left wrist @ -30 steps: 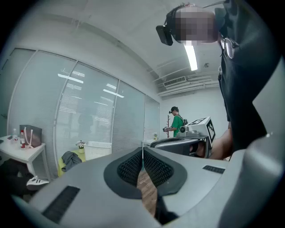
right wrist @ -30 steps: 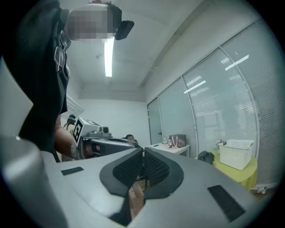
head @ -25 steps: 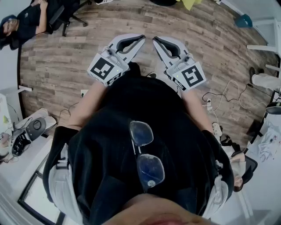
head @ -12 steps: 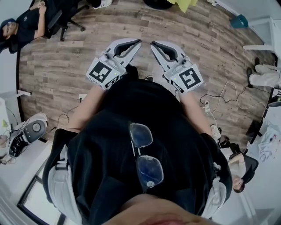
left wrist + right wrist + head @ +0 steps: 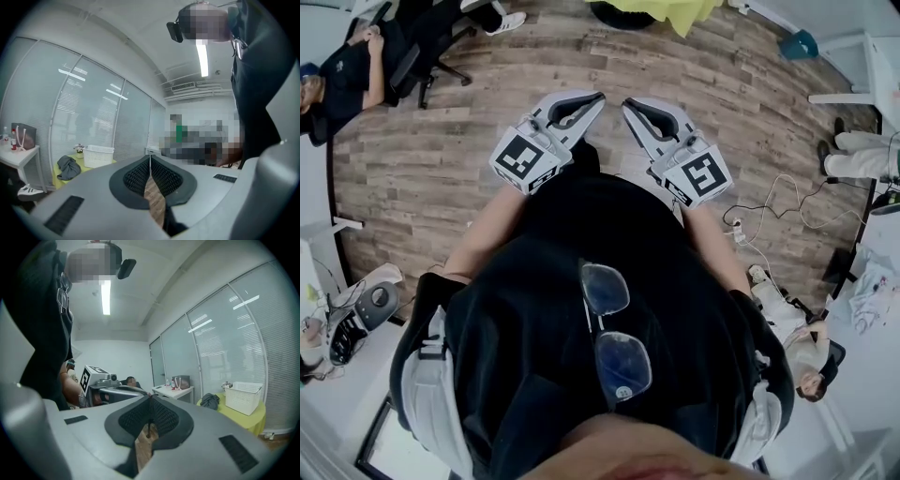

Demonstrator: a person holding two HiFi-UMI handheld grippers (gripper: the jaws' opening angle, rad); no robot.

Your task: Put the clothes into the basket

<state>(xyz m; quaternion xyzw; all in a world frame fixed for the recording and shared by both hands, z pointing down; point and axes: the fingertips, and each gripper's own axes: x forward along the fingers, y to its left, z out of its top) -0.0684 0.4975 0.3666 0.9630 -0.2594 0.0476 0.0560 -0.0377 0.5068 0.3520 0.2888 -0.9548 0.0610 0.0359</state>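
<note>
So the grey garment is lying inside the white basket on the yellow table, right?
Not quite. The grey garment lies beside the white basket on the yellow table, not inside it. The left gripper view shows this.

Office workspace: glass partition walls [image 5: 225, 343] with blinds, a ceiling strip light [image 5: 106, 297], a white desk [image 5: 178, 391] and a swivel chair [image 5: 420, 58] on wood-plank flooring [image 5: 441, 159].

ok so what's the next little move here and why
Probably carry both grippers toward the yellow table, opening the left gripper on the way. Both it and the right gripper are shut on nothing above the wooden floor, while the grey garment lies far ahead on that table, beside the white basket, not in it.
</note>
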